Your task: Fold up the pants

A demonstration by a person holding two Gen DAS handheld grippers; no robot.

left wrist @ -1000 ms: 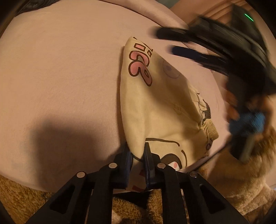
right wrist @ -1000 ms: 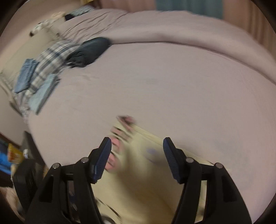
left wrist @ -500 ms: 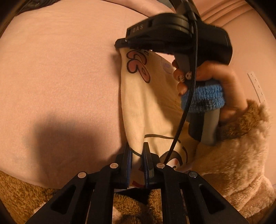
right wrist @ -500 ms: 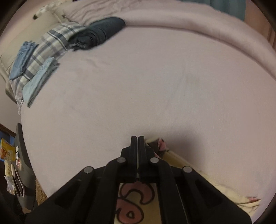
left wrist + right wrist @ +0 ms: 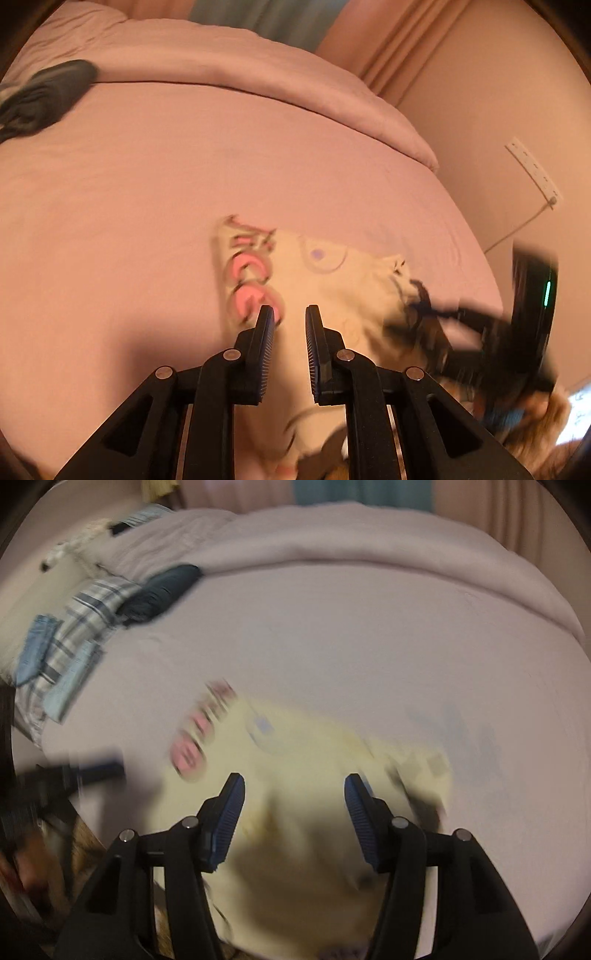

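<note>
Both hand-held grippers tilt down over the cream pants point(image 5: 332, 280), which lie folded on the pink bed point(image 5: 129, 184). The left hand-held gripper point(image 5: 289, 314), clamped on the near edge a second ago, now hovers slightly parted and empty. The right hand-held gripper point(image 5: 294, 781), pinched shut half a second ago, is opening, holding nothing.

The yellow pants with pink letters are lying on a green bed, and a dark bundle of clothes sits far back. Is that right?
Not quite: the bed is pink, not green, as the right wrist view shows. The yellow pants with pink letters do lie on it, and the dark bundle sits far back.
</note>
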